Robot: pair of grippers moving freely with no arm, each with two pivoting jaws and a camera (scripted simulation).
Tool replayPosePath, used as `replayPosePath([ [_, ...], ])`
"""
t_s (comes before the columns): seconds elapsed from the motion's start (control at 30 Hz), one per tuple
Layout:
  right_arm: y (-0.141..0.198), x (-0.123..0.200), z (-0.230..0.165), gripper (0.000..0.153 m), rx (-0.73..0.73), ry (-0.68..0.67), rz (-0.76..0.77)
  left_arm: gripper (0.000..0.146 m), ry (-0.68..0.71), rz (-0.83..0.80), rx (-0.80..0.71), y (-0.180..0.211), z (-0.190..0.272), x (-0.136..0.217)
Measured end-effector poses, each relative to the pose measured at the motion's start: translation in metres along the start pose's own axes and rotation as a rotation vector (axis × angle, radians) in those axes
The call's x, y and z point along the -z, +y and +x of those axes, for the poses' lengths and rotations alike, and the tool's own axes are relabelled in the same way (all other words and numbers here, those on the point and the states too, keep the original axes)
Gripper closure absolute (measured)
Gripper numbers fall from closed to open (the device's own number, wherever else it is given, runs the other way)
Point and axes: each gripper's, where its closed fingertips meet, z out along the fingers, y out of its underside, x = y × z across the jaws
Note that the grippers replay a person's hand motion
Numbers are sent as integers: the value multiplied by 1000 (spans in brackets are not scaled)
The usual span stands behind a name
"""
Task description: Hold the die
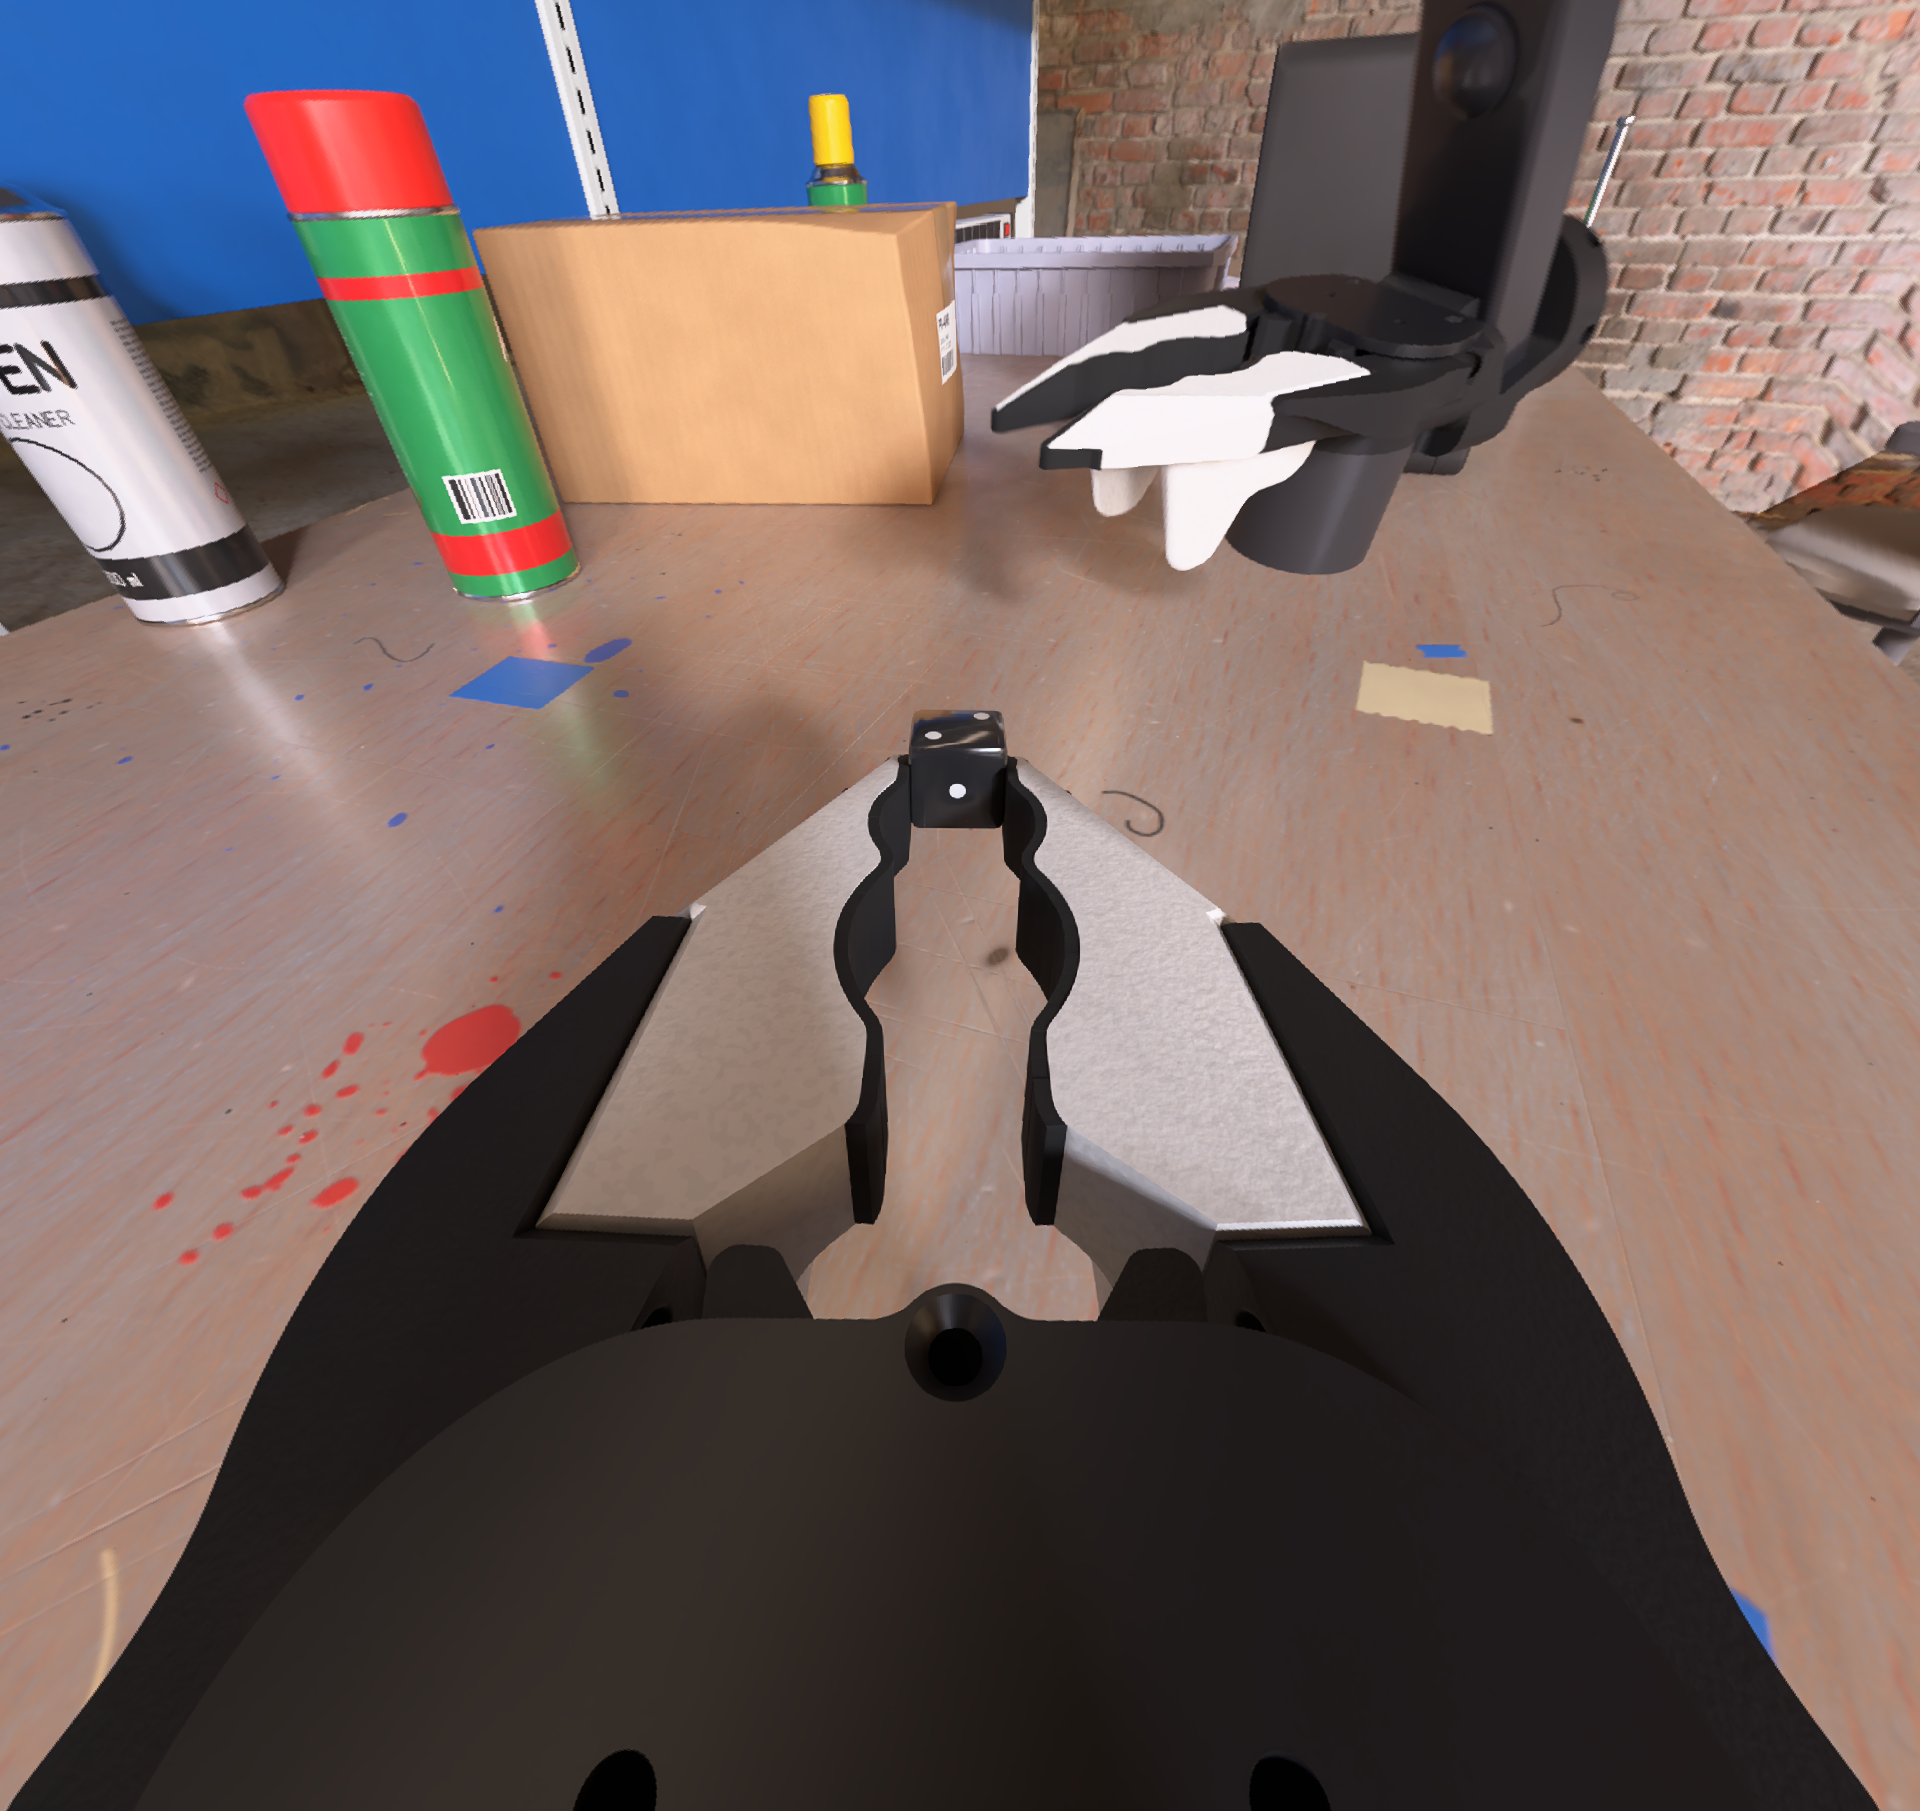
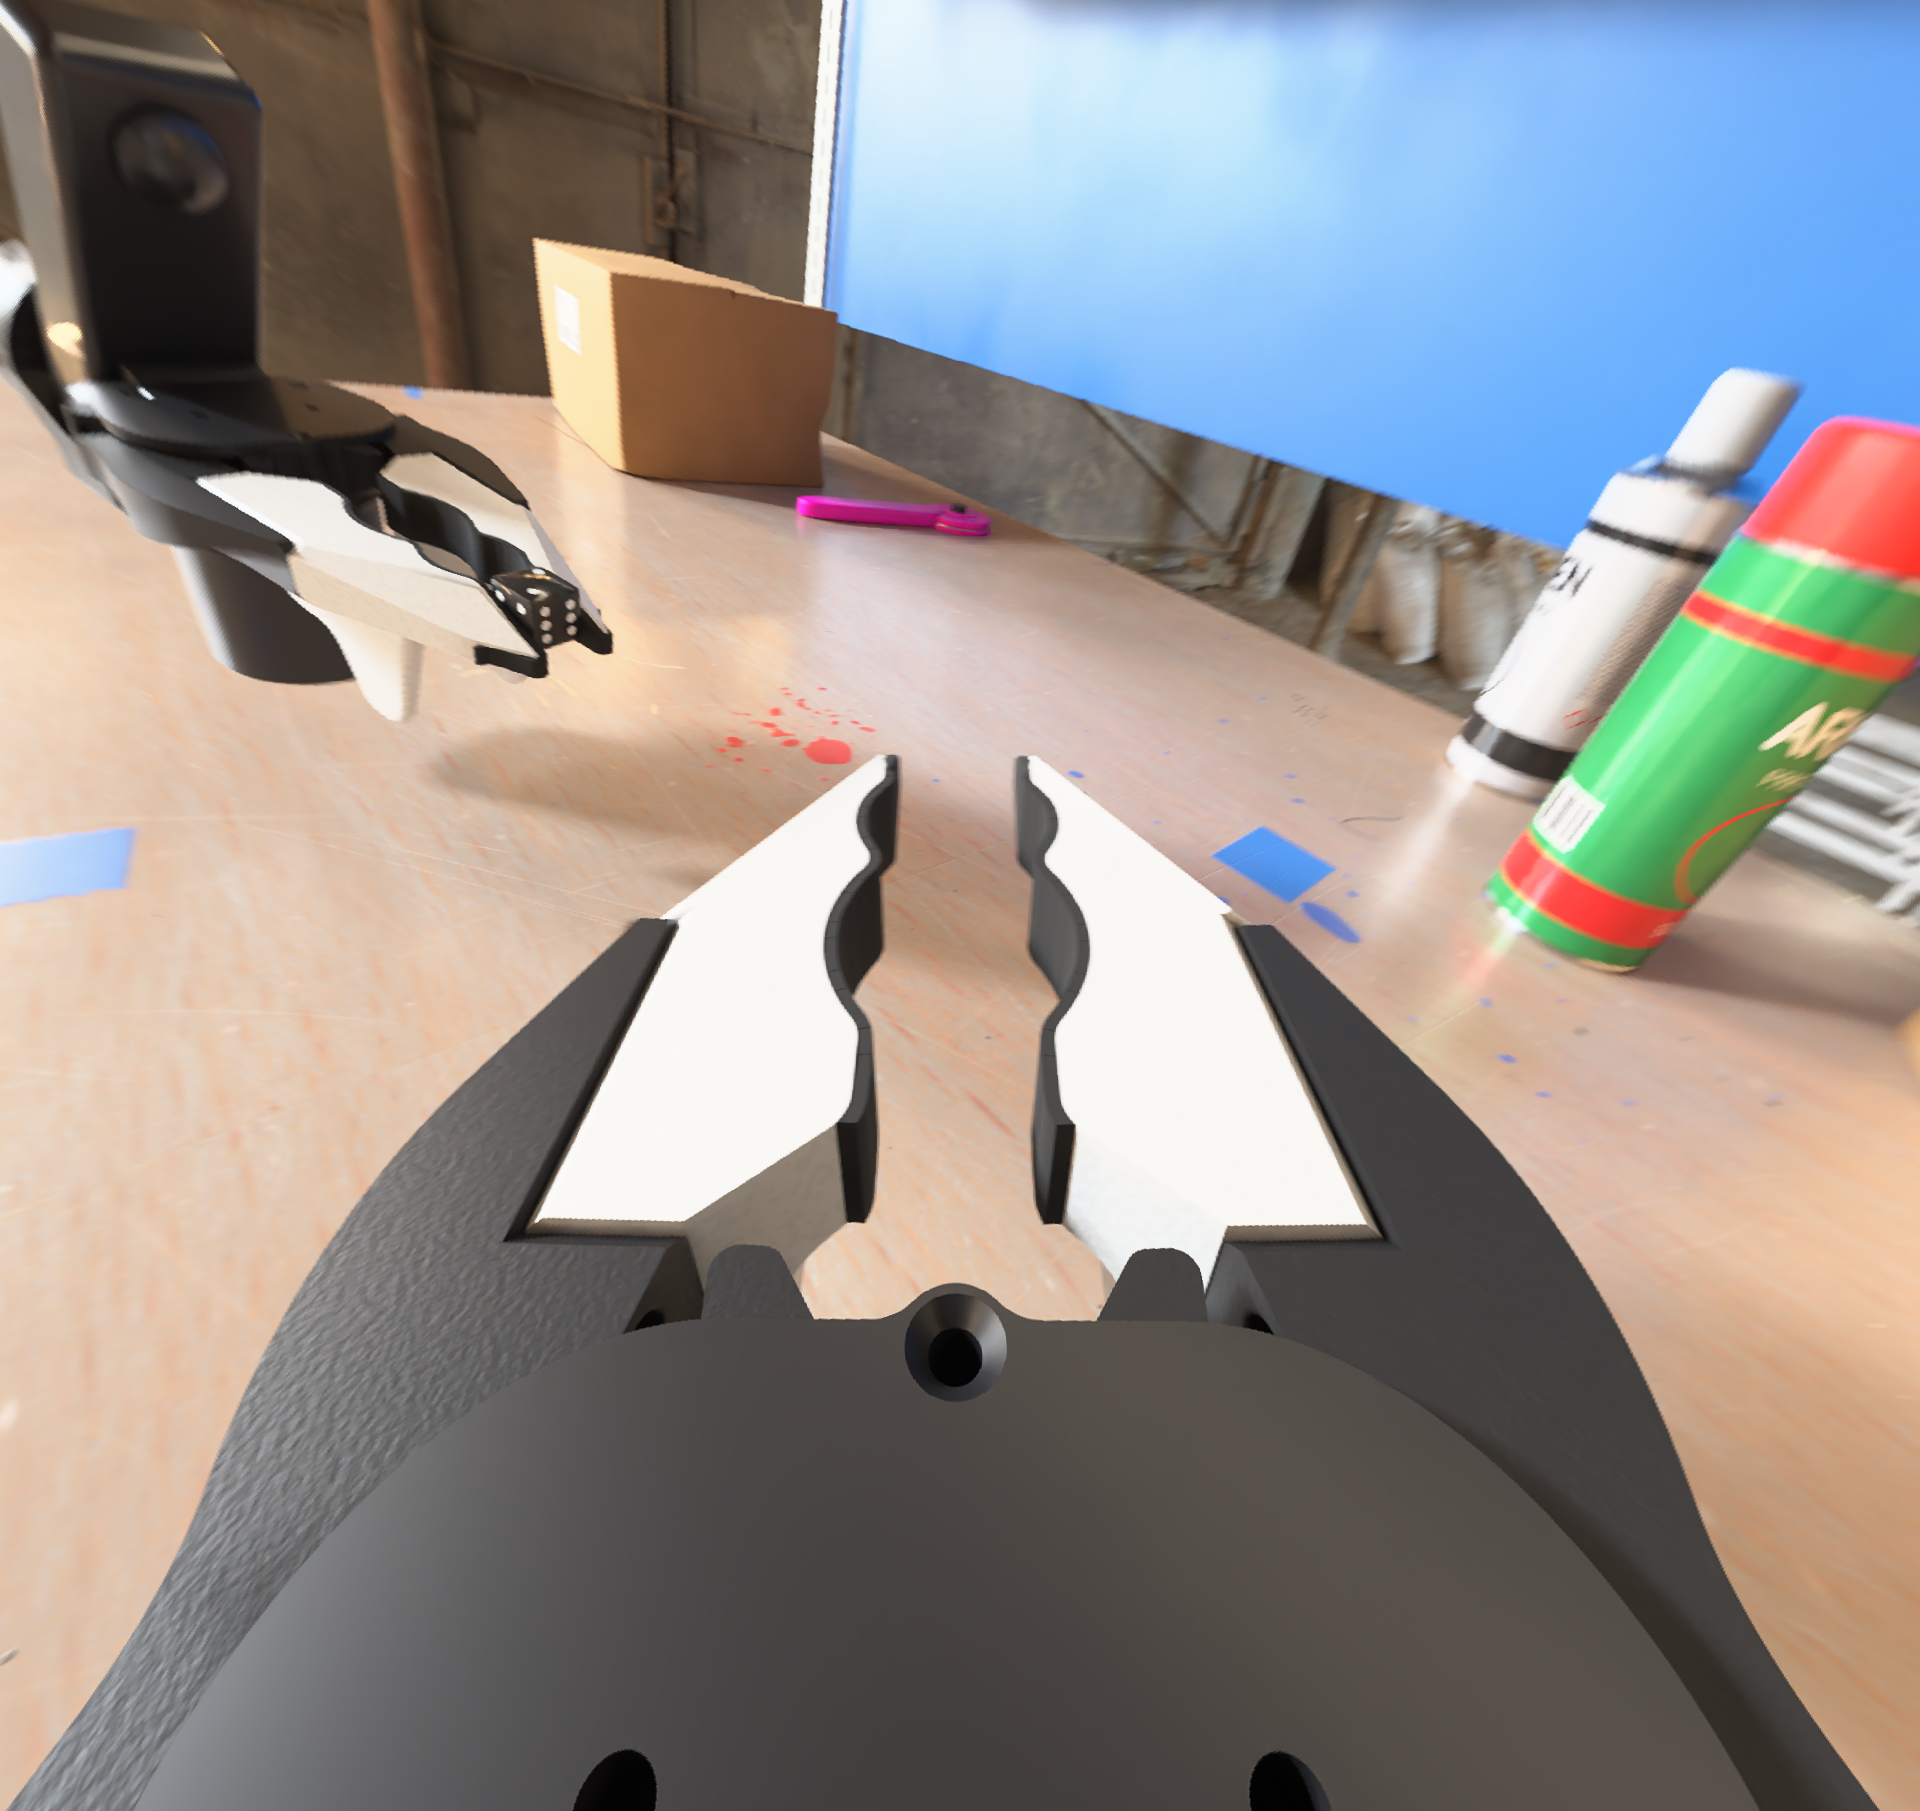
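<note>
A small black die [image 1: 957, 772] with white pips sits clamped between the tips of my left gripper [image 1: 957, 787], lifted above the wooden table [image 1: 1351, 930]. The same die [image 2: 537, 606] shows in the right wrist view, held at the tips of the left gripper [image 2: 556, 623] at upper left, clear of the table. My right gripper [image 2: 957, 774] is open and empty, hovering over the table; it appears in the left wrist view [image 1: 1023, 436] at upper right, apart from the die.
A green and red spray can [image 1: 431, 348] and a white spray can [image 1: 104, 431] stand at the back left. A cardboard box [image 1: 727, 359] stands behind, with a grey bin [image 1: 1081, 291] beside it. A pink tool [image 2: 894, 514] lies near the box.
</note>
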Motion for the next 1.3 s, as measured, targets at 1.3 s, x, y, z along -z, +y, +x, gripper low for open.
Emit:
replayPosePath([
  [1.3,-6,-6,-44,153,452,82,81,130,-3,72,-138,-7,17,10],
])
